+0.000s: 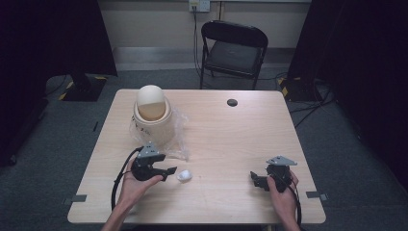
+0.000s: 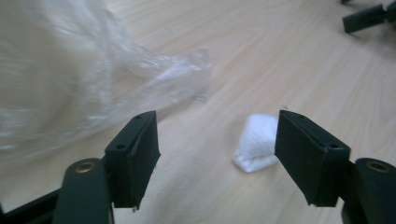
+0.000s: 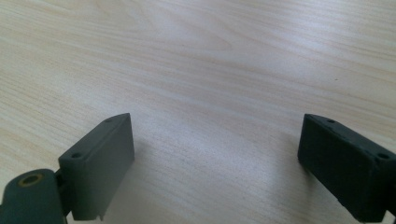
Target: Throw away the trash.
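wad (image 2: 256, 142) of white tissue lies on the table (image 1: 231, 144), low between my left gripper (image 2: 217, 158) jaws and close against the right-hand one, no pad pressing on it. those jaws stand apart. clear bag (image 2: 93, 88) sprawls just beyond the other jaw, under the bin (image 1: 151, 113). my right gripper (image 3: 215, 168) rests well apart from the wad, jaws wide over bare wood.
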Demonstrator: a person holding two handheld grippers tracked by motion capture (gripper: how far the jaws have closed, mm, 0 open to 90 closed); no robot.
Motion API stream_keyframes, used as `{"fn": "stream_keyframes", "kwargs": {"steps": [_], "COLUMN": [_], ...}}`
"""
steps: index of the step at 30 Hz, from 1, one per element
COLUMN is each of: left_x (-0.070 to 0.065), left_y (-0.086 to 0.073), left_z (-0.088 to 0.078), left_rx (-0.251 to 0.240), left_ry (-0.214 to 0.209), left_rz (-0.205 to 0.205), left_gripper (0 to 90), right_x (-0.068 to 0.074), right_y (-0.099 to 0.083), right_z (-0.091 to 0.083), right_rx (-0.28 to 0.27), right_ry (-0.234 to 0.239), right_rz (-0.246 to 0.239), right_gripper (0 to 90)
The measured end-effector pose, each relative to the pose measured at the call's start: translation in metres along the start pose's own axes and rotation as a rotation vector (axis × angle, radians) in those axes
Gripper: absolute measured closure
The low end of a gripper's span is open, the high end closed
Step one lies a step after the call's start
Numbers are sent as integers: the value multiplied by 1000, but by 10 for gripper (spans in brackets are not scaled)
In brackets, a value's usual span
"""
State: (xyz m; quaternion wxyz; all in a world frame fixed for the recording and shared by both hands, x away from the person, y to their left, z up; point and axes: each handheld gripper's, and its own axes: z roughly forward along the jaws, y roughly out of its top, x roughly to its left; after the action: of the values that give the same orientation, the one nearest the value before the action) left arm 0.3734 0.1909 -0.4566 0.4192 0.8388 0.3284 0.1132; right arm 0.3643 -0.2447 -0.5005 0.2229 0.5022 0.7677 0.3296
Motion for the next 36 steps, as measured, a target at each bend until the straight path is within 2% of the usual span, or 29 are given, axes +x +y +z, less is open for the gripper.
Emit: {"fn": "stream_keyframes", "kwargs": {"steps": [2, 3, 4, 5, 7, 13, 19, 20, 23, 25, 26, 32, 36], "left_x": [-4, -8, -8, -12, -17, -24, -29, -29, -27, -27, -28, -25, -24], "left_y": [0, -1, -1, -1, -1, -2, -2, -3, -6, -8, -8, -8, -8], "left_z": [3, 8, 8, 11, 19, 31, 36, 37, 40, 43, 45, 45, 45], "left_rx": [12, 16, 16, 26, 49, 68, 92, 84, 101, 117, 126, 118, 86], "left_ry": [-7, -39, -39, -60, -65, -98, -80, -84, -71, -69, -54, -58, -72], "left_rz": [13, 18, 18, 22, 41, 46, 71, 61, 55, 62, 79, 75, 55], "left_gripper": [322, 337, 358, 358, 389, 406, 453, 466, 514, 553, 565, 648, 666], "right_x": [0, 0, 0, 0, 0, 0, 0, 0, 0, 0, 0, 0, 0], "right_y": [0, 0, 0, 0, 0, 0, 0, 0, 0, 0, 0, 0, 0], "right_z": [0, 0, 0, 0, 0, 0, 0, 0, 0, 0, 0, 0, 0], "right_rx": [0, 0, 0, 0, 0, 0, 0, 0, 0, 0, 0, 0, 0], "right_ry": [0, 0, 0, 0, 0, 0, 0, 0, 0, 0, 0, 0, 0], "right_rz": [0, 0, 0, 0, 0, 0, 0, 0, 0, 0, 0, 0, 0], "right_gripper": [98, 98, 98, 98, 99, 99, 98, 98, 99, 99, 99, 98, 98]}}
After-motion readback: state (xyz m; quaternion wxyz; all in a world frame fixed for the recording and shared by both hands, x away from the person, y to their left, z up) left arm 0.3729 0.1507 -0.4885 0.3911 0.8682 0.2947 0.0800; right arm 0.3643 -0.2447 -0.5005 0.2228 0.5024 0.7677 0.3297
